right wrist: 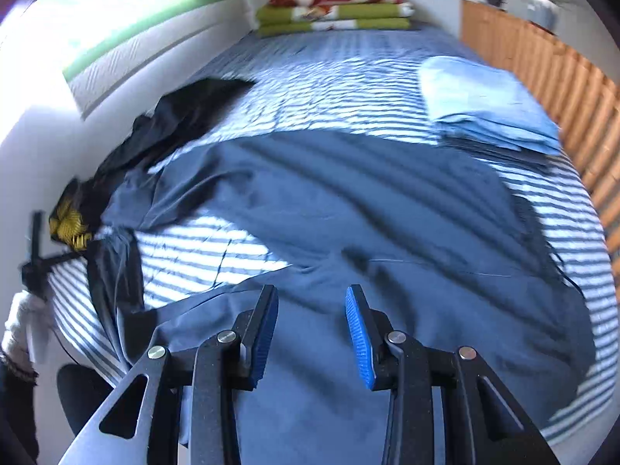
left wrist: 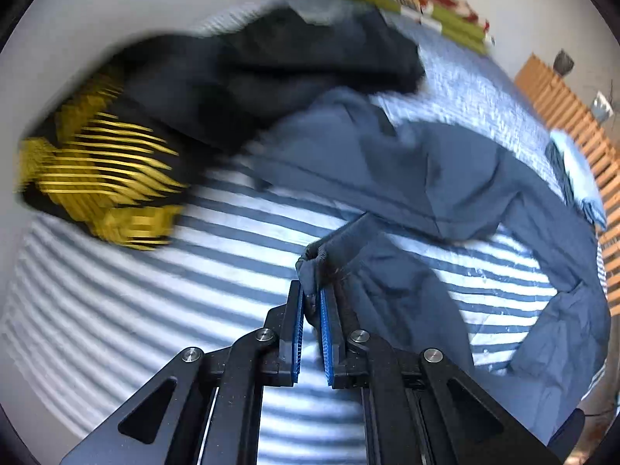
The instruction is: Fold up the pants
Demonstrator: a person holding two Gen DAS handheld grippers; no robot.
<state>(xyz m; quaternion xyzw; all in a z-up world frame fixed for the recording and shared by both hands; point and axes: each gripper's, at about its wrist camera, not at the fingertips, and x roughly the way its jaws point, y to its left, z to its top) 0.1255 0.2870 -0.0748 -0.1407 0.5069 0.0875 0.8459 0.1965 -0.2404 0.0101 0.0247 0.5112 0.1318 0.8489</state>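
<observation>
Grey-blue pants [right wrist: 348, 201] lie spread and creased across the striped bed cover [right wrist: 329, 77]. In the left wrist view the pants [left wrist: 407, 178] run from the middle to the right edge, and one hem end bunches up at my left gripper [left wrist: 310, 290]. Its blue pads are shut on that hem fabric. My right gripper [right wrist: 312, 294] hovers over the wide near part of the pants, open, with nothing between its pads. Far left in the right wrist view, a hand in a white sleeve [right wrist: 23, 321] holds the left gripper's black frame.
A dark garment [left wrist: 271, 69] and a yellow-and-black striped one [left wrist: 97, 170] are heaped by the white wall. A folded light blue stack [right wrist: 484, 104] sits at the right, beside a slatted wooden panel [right wrist: 542, 69]. Folded green and red blankets [right wrist: 333, 11] lie at the far end.
</observation>
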